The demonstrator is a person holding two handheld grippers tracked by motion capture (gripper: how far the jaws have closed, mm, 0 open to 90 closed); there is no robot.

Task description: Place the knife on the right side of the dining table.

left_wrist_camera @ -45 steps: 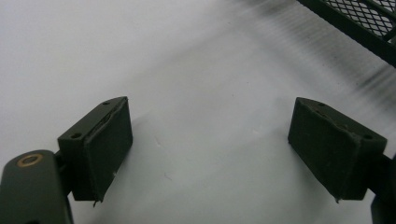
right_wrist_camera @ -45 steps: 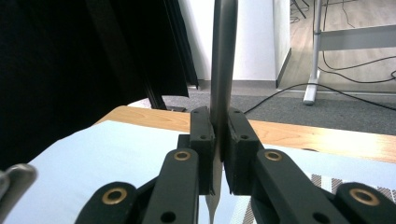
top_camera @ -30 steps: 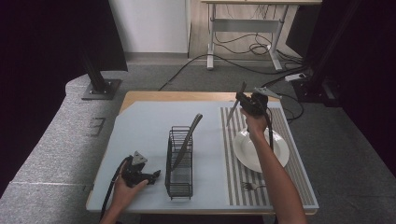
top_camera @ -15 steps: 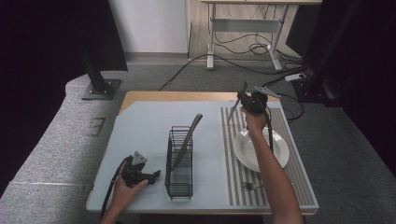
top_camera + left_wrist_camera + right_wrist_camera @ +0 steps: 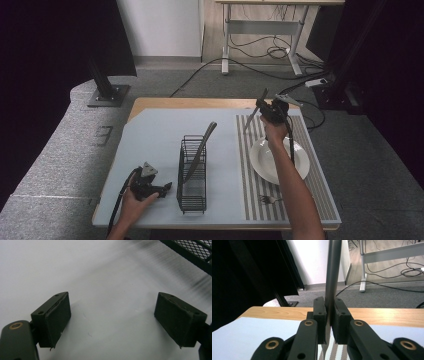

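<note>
My right gripper (image 5: 270, 108) hangs above the far end of the striped mat (image 5: 320, 200), shut on a grey knife (image 5: 255, 112) that slants up and to the right. In the right gripper view the knife (image 5: 333, 270) stands upright between the shut pads (image 5: 320, 315), its tip pointing down. My left gripper (image 5: 167, 188) rests on the light blue table cover (image 5: 150, 135) at the front left, open, with bare surface between its pads (image 5: 53, 320). It lies just left of a black wire rack (image 5: 192, 175), whose corner (image 5: 195, 250) shows in the left gripper view.
A long grey utensil (image 5: 202, 145) leans out of the rack toward the far right. A white plate (image 5: 256, 150) sits on the striped mat, partly under my right forearm. A small fork (image 5: 267, 199) lies near the mat's front edge. Cables and desk legs lie beyond the table.
The right gripper with the knife has shifted only slightly above the mat's far end. The left gripper has stayed where it was.
</note>
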